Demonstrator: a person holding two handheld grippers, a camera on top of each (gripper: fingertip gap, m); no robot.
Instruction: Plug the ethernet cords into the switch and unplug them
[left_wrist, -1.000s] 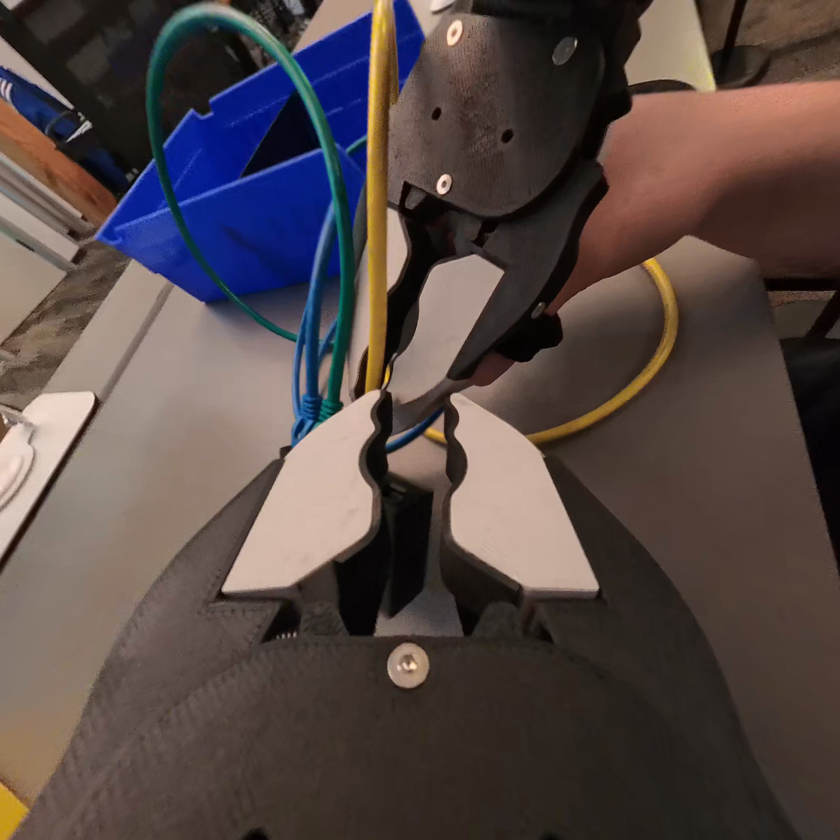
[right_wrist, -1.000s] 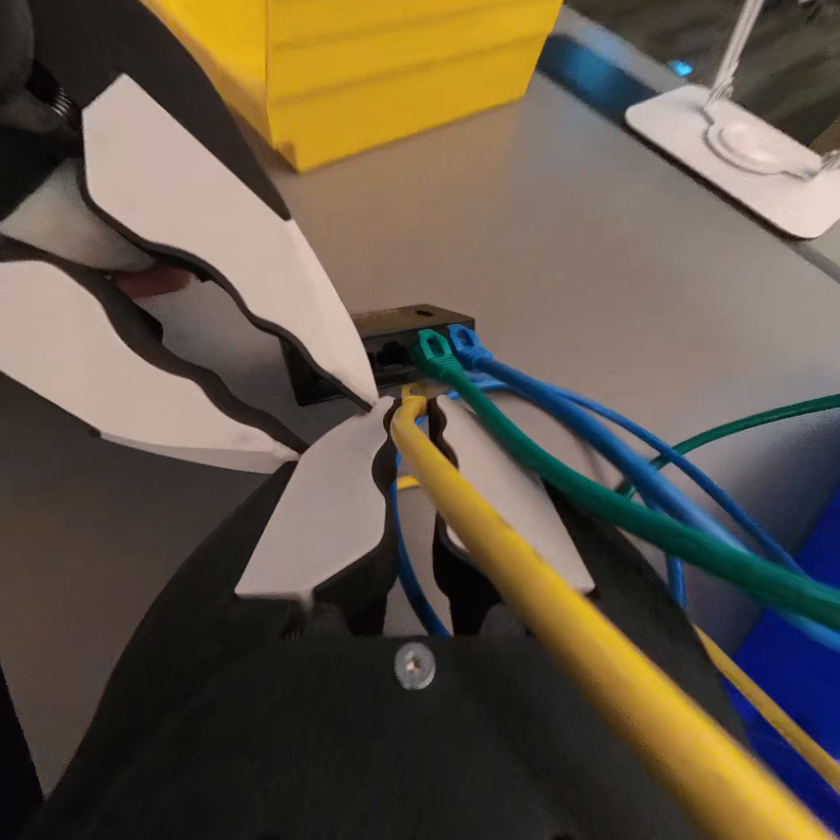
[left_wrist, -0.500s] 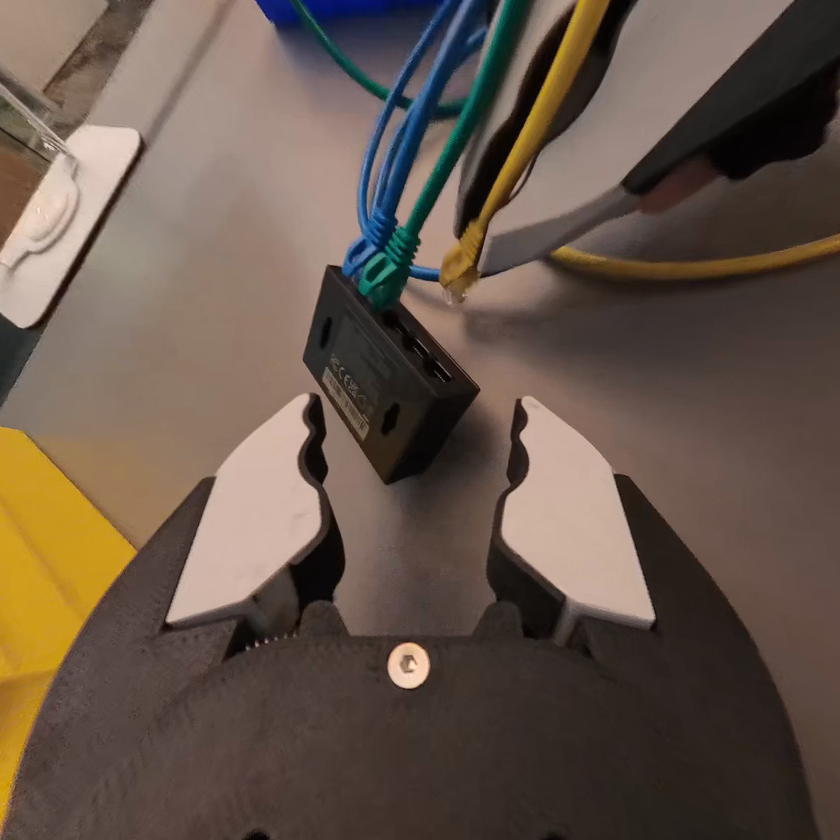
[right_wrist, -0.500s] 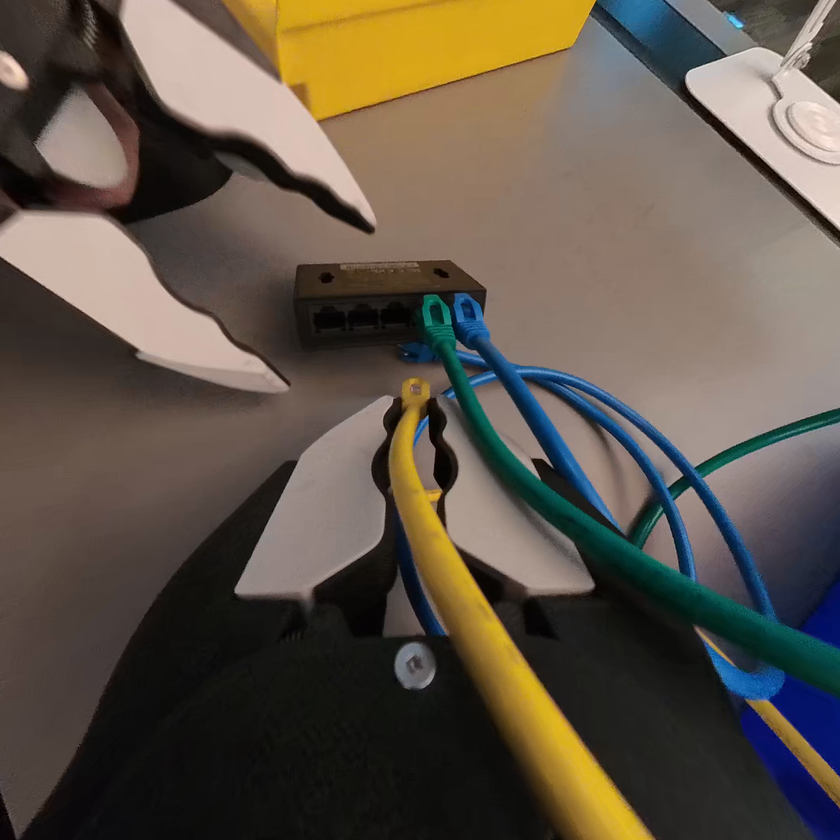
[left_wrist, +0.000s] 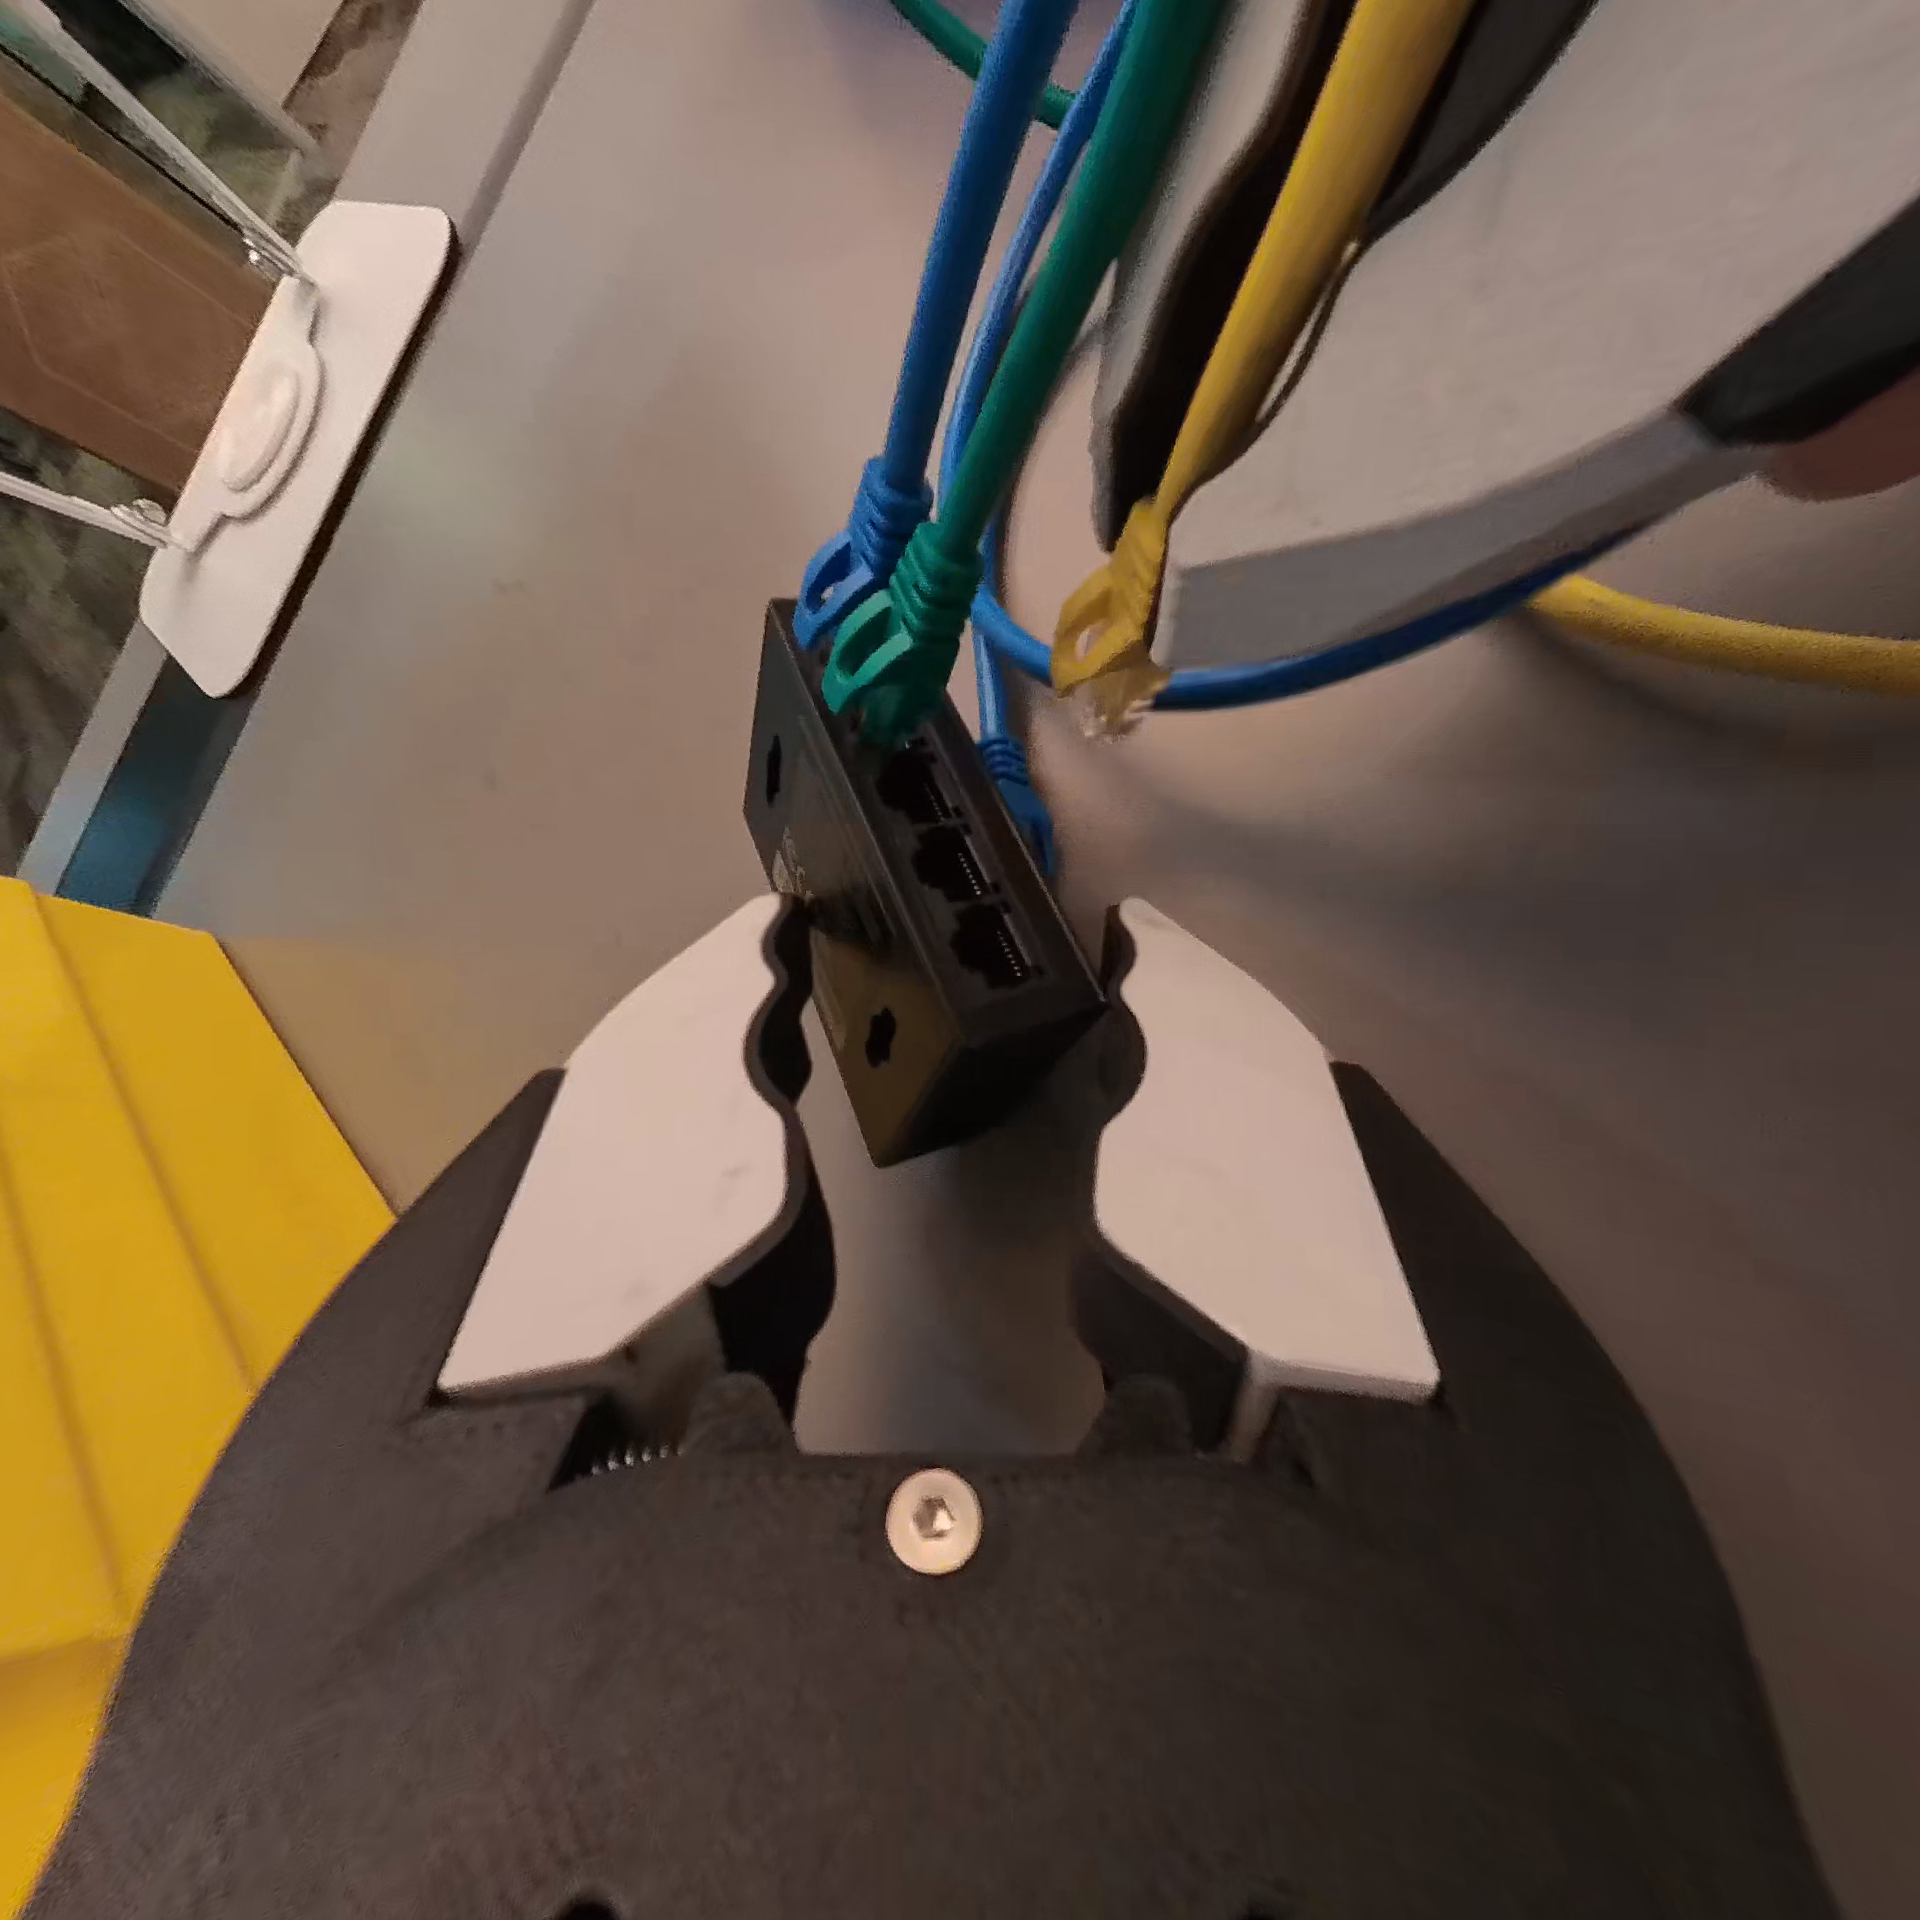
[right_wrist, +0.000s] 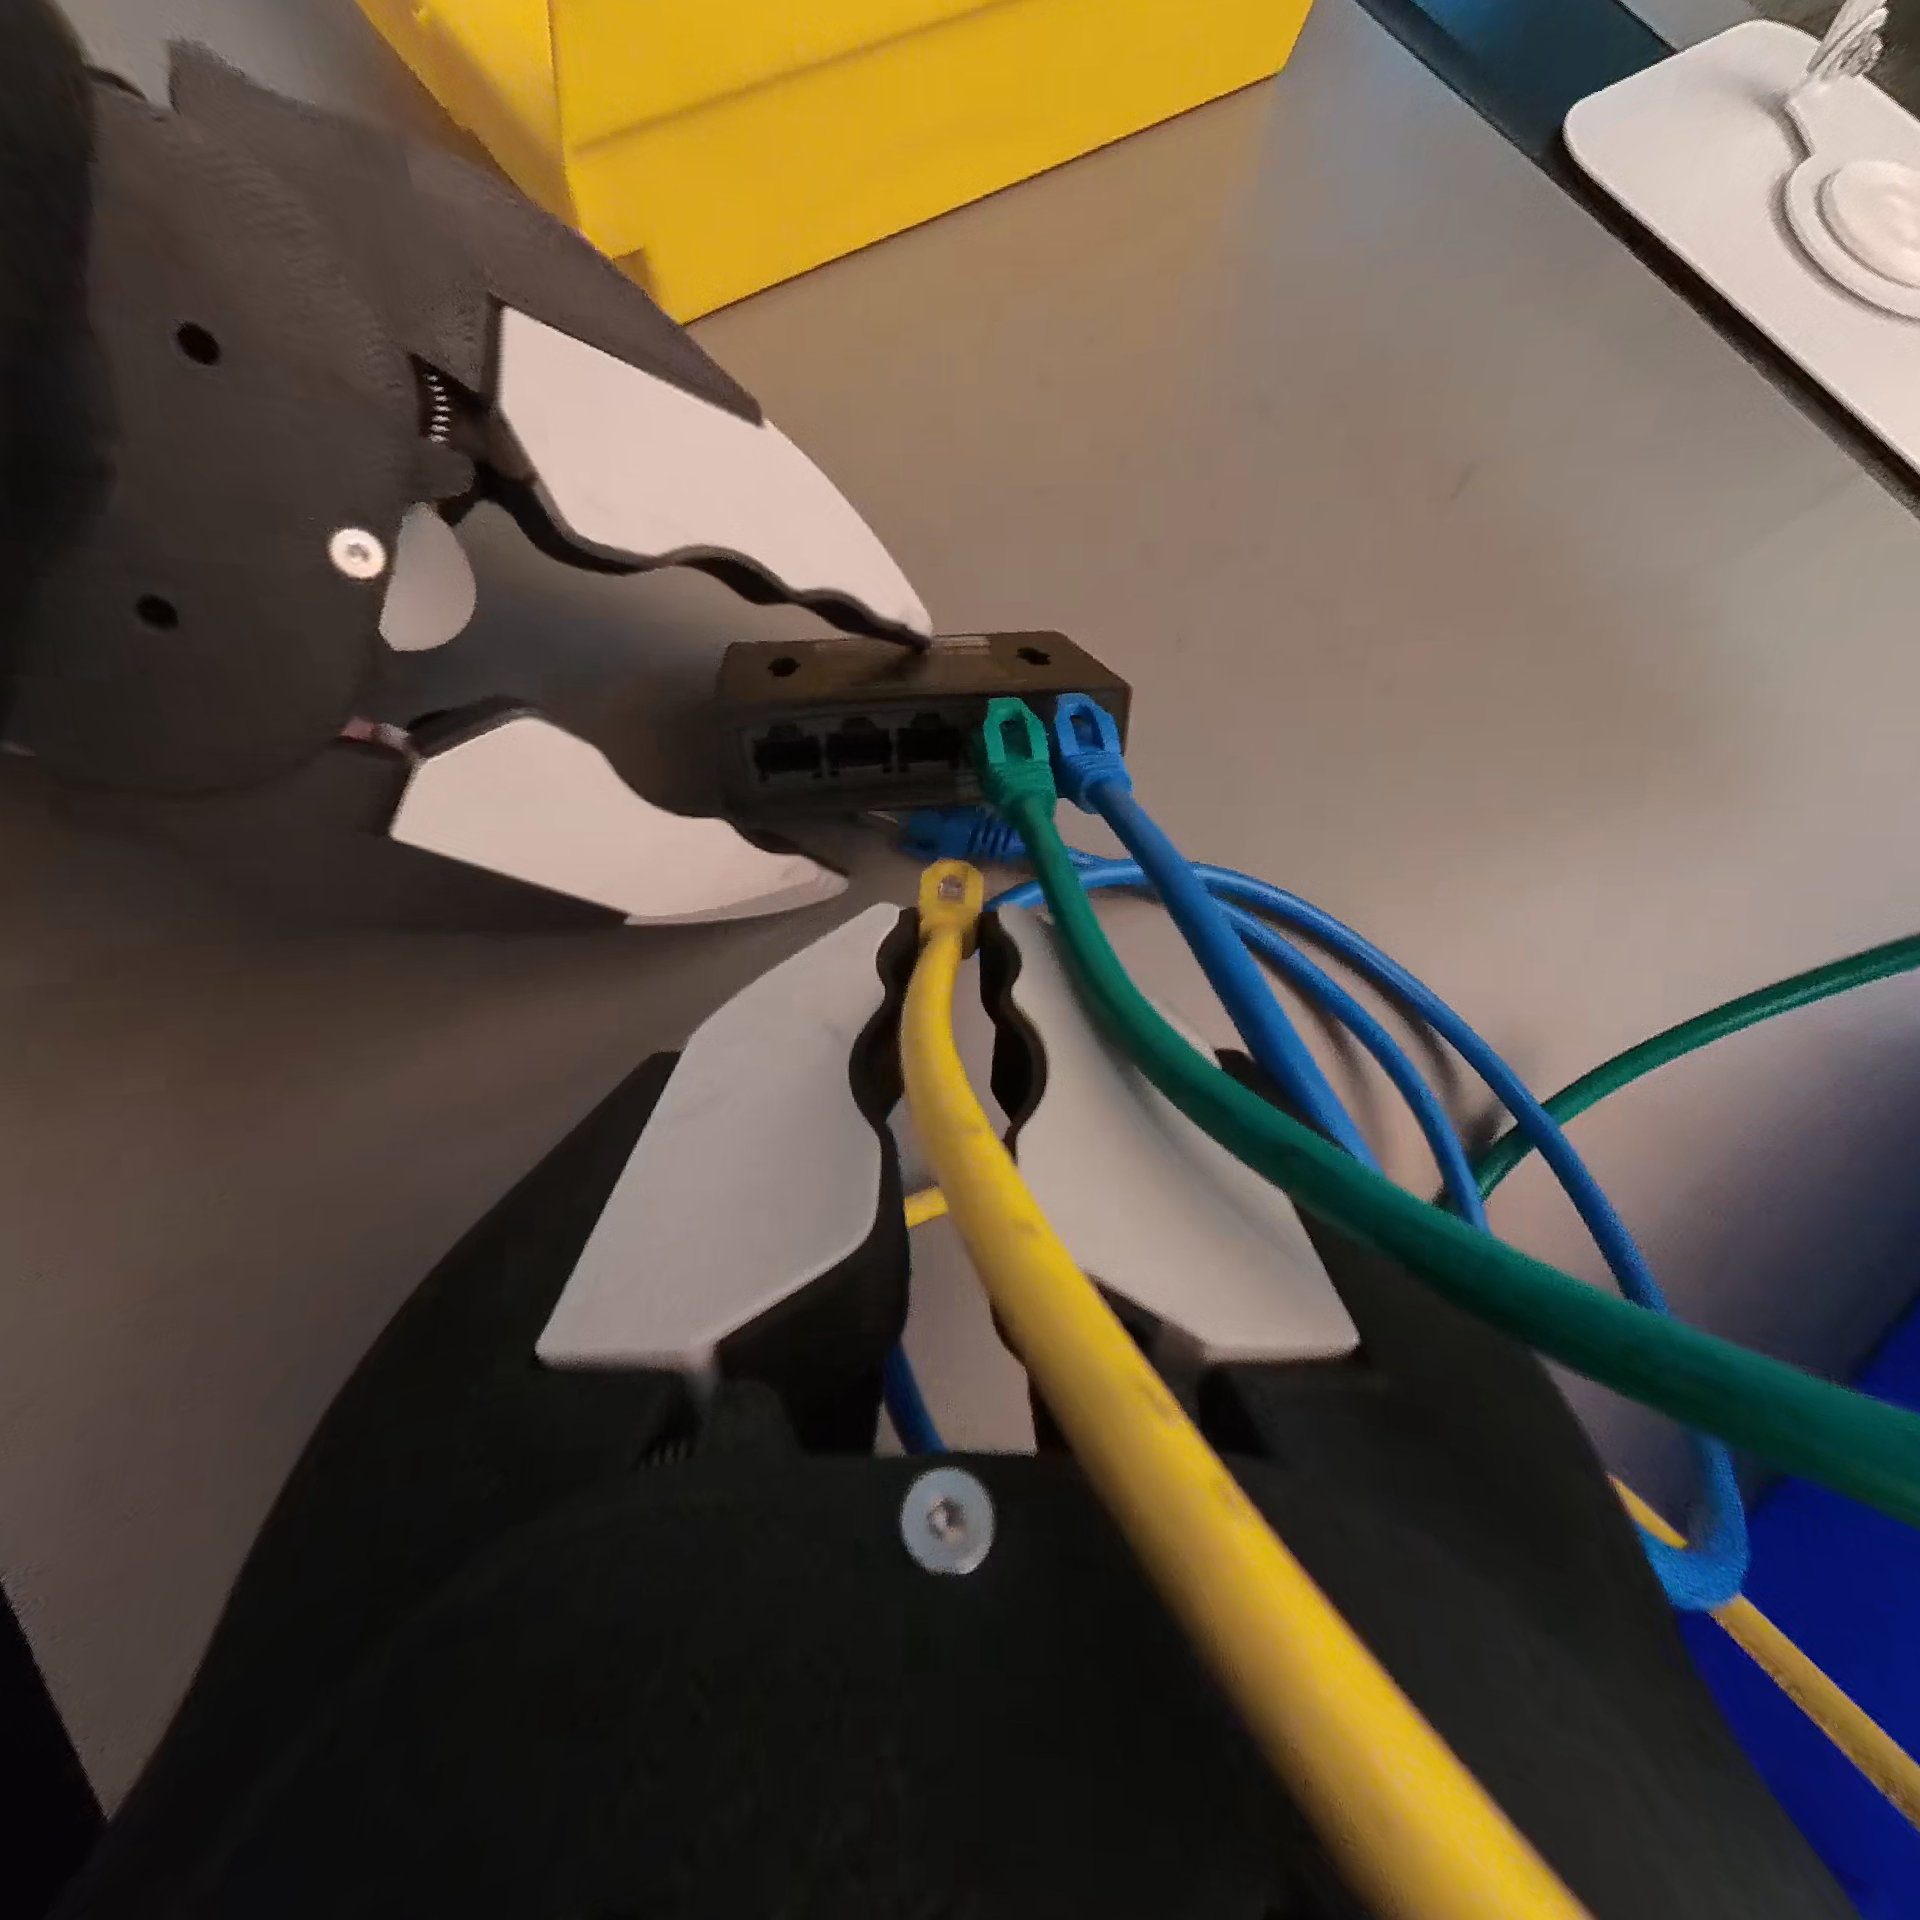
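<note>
The black switch (left_wrist: 894, 1049) lies on the grey table with three empty ports facing my right gripper. A green plug (left_wrist: 904, 634) and a blue plug (left_wrist: 852, 561) sit in its far two ports. My left gripper (left_wrist: 951, 920) is closed around the switch's near end, with both tips touching it. In the right wrist view the left gripper (right_wrist: 878, 758) has one finger on top of the switch (right_wrist: 883, 675). My right gripper (right_wrist: 951, 920) is shut on the yellow cord just behind its plug (right_wrist: 951, 894). The plug hangs free a little in front of the ports.
A second blue plug (right_wrist: 956, 836) lies loose on the table beside the switch. A yellow bin (right_wrist: 883, 135) stands behind the switch and a blue bin (right_wrist: 1818, 1714) at my right. A white stand base (left_wrist: 291, 436) sits at the table edge.
My left gripper let go of the switch, opened wide, then moved back in and narrowed around its near end. My right gripper kept the yellow plug and stayed close to the ports.
</note>
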